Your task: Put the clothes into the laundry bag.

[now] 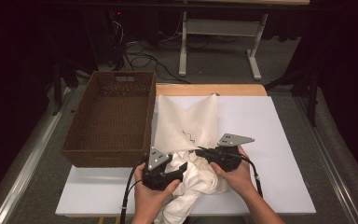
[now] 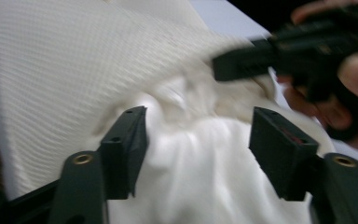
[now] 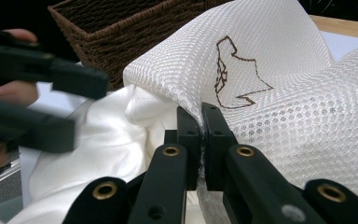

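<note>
White board (image 1: 279,140) beside brown wicker basket (image 1: 109,116): white mesh laundry bag (image 3: 279,84) rim pinched by right gripper (image 3: 202,126); left gripper (image 2: 198,140) spread over white garment (image 2: 205,177); stuffing step, regrip needed next.

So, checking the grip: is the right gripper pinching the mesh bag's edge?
Yes, the right gripper has its jaws shut on the mesh bag edge.

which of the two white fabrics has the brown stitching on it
The mesh bag, the open-weave one pinched by the right tongs. The smooth white cloth bunched at its opening is plain, with no weave holes or stitching.
</note>
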